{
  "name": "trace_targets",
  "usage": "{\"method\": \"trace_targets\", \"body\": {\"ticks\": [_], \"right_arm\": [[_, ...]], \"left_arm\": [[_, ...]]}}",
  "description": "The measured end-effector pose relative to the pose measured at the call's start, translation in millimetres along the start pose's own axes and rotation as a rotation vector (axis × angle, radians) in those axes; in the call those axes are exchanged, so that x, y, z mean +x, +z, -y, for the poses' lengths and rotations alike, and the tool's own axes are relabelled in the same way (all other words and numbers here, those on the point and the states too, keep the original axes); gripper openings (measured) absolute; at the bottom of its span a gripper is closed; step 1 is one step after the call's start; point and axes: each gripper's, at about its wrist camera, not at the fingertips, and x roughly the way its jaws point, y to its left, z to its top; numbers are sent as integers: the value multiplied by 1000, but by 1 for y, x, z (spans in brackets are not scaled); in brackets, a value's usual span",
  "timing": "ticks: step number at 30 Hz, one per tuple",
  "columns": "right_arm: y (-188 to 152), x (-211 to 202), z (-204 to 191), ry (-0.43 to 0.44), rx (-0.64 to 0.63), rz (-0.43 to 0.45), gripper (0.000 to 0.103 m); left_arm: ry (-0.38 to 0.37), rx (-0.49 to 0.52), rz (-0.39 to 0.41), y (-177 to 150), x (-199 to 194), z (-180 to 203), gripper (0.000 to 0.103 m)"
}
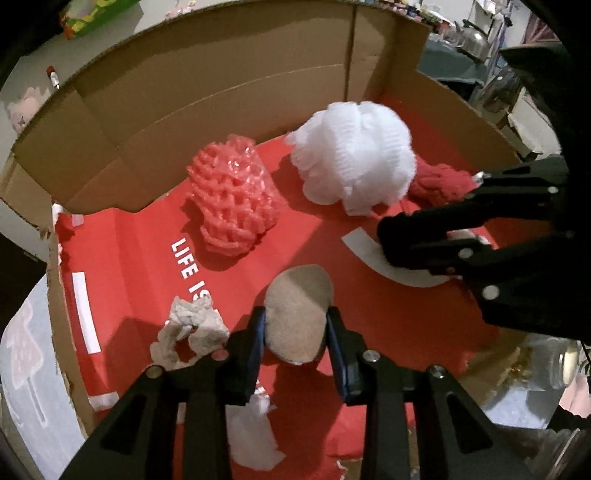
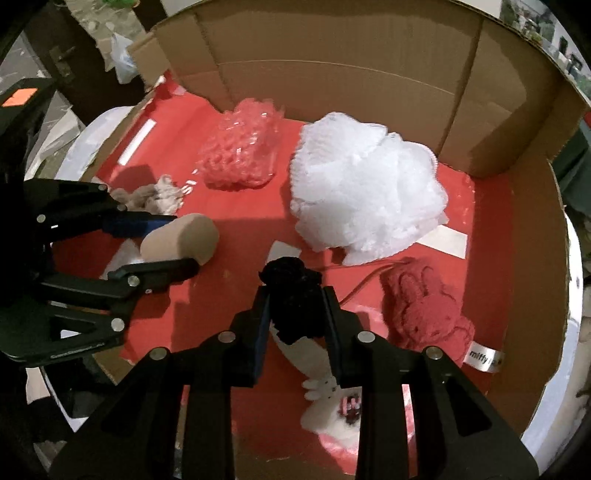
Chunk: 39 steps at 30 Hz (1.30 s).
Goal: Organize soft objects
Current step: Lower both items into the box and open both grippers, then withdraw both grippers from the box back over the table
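Observation:
My left gripper (image 1: 295, 332) is shut on a beige oval sponge (image 1: 299, 310) and holds it over the red floor of a cardboard box (image 1: 207, 92). It also shows in the right wrist view (image 2: 181, 240), where the sponge (image 2: 184, 238) sticks out between its fingers. My right gripper (image 2: 295, 314) is shut on a black fluffy scrunchie (image 2: 293, 299); in the left wrist view it (image 1: 388, 236) enters from the right. A white mesh bath pouf (image 1: 354, 151) (image 2: 362, 188), a pink foam net (image 1: 232, 195) (image 2: 240, 151), a red knitted piece (image 2: 424, 310) (image 1: 439, 184) and a cream scrunchie (image 1: 192, 332) (image 2: 155, 194) lie in the box.
The box's brown walls (image 2: 369, 74) stand at the back and right. A white plush item (image 2: 332, 406) lies under my right gripper. White padding (image 1: 255, 435) lies below my left gripper. A green box (image 1: 92, 14) and kettles (image 1: 476, 37) stand outside.

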Motion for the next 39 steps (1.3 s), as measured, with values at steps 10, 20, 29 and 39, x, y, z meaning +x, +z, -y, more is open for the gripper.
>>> {"method": "trace_targets", "body": {"ticks": [10,20,29,39], "right_arm": [[3,5,-3,-27,-24,-17,48],[-1,-8,0,-74,-50,19,59],[-10,-52,1,-101,-29,102,70],[-37,-136,-16,-117,6,286,80]], "left_arm": [[3,-19,6,1,7,0,42],[-5,-18,55,-3,-8,4,69],[13,-53,200,-17,-63,5,92],[78,-107,413,-38,-139,16,101]]}}
